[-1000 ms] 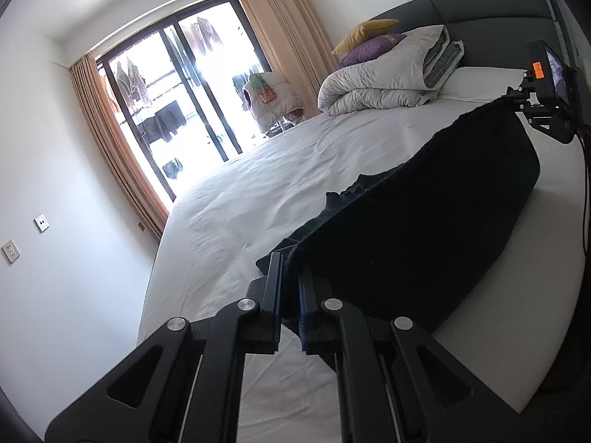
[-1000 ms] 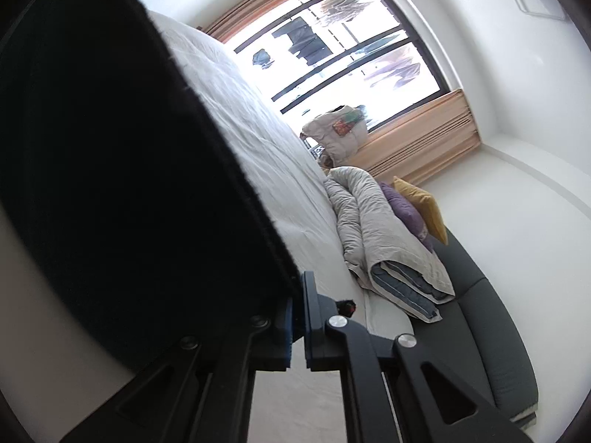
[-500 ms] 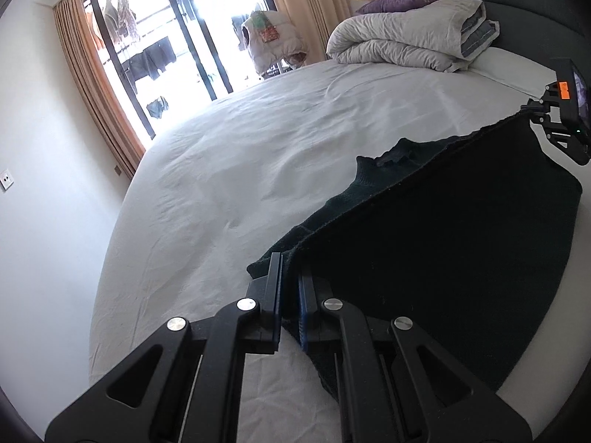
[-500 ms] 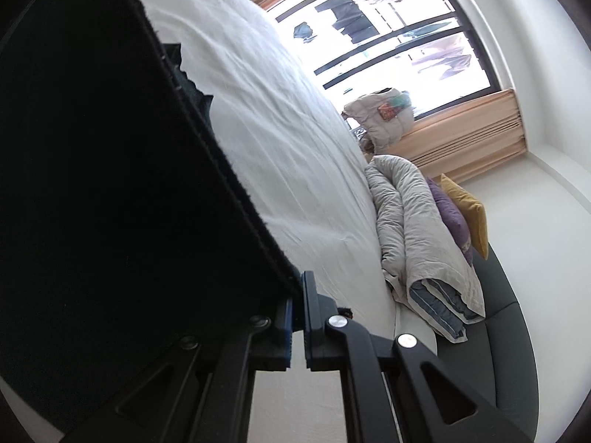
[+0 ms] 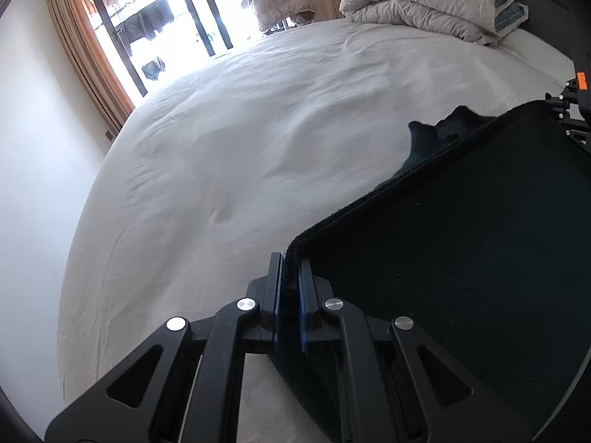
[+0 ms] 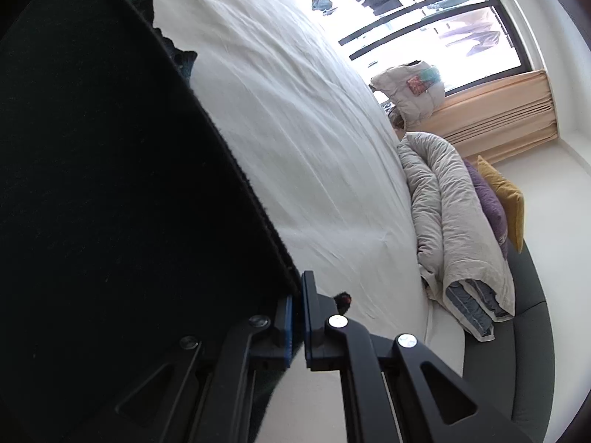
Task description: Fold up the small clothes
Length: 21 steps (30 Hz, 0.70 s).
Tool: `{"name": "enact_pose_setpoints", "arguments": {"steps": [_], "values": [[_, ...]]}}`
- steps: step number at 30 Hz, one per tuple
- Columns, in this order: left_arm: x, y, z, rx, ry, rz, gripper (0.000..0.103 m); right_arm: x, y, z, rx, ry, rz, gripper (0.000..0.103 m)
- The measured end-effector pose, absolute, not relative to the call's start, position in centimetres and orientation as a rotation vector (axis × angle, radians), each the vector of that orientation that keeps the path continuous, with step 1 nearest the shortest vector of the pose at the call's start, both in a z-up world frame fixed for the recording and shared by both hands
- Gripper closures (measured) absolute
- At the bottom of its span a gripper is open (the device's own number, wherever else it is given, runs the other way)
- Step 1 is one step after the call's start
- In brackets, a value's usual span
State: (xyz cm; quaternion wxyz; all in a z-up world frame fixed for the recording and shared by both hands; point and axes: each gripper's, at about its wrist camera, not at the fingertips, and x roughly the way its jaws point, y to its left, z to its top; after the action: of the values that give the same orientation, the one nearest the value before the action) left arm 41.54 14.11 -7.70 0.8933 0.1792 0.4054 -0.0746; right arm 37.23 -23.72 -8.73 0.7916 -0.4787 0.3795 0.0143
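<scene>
Dark knit garment (image 5: 461, 258) is stretched above the white bed (image 5: 240, 147), w/ its far part resting on the sheet. Left gripper (image 5: 290, 288) pinches one edge corner; right gripper (image 6: 297, 306) pinches the other. Beyond: folded duvet (image 5: 424, 3) at headboard, window (image 5: 166, 7).

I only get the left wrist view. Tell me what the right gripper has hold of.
Observer: The right gripper is shut on the sweater's corner, at its ribbed hem.
Operator: Confirm what lies past the duvet.
Observer: A yellow pillow sits behind the purple pillow, beyond the duvet.
Operator: Report what's next to the right gripper's fingers.
Observer: Bare sheet, then the dark headboard.
</scene>
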Motion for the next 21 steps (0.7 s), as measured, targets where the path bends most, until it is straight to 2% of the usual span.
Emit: {"name": "enact_pose_setpoints", "arguments": {"steps": [2, 4, 7, 8, 9, 10, 11, 12, 13, 17, 19, 21], "values": [[42.7, 14.2, -9.6, 0.386, 0.877, -0.121, 0.094, 38.2, -23.7, -10.1, -1.019, 0.871, 0.045, 0.094], [43.4, 14.2, -10.5, 0.380, 0.880, -0.108, 0.093, 38.6, -23.6, -11.1, -1.040, 0.847, 0.014, 0.085], [44.1, 14.2, -10.2, 0.368, 0.863, -0.083, 0.088, 39.7, -24.0, -10.8, -0.950, 0.852, -0.022, 0.084], [44.3, 14.4, -10.1, 0.355, 0.860, -0.074, 0.080, 40.0, -24.2, -10.6, -0.924, 0.855, -0.028, 0.081], [44.4, 14.7, -10.0, 0.345, 0.859, -0.062, 0.074, 40.0, -24.3, -10.5, -0.919, 0.849, -0.040, 0.071], [44.5, 15.0, -9.7, 0.338, 0.855, -0.050, 0.054, 40.0, -24.6, -10.3, -0.918, 0.835, -0.064, 0.055], [44.4, 15.5, -9.4, 0.331, 0.843, -0.029, 0.032, 39.9, -25.1, -9.9, -0.904, 0.816, -0.094, 0.046], [44.3, 16.3, -9.0, 0.321, 0.826, -0.002, 0.026, 39.9, -25.8, -9.3, -0.867, 0.806, -0.123, 0.029], [44.2, 17.1, -8.6, 0.309, 0.818, 0.021, 0.024, 40.1, -26.8, -8.6, -0.809, 0.810, -0.145, 0.021], [43.6, 19.8, -6.9, 0.254, 0.802, 0.093, 0.024, 40.0, -31.5, -5.9, -0.544, 0.850, -0.240, 0.022], [42.9, 21.0, -5.5, 0.212, 0.771, 0.123, 0.024, 39.1, -33.6, -4.2, -0.380, 0.846, -0.264, 0.030], [42.0, 21.2, -4.3, 0.190, 0.738, 0.147, 0.024, 37.9, -34.8, -2.7, -0.203, 0.827, -0.216, 0.033]]}}
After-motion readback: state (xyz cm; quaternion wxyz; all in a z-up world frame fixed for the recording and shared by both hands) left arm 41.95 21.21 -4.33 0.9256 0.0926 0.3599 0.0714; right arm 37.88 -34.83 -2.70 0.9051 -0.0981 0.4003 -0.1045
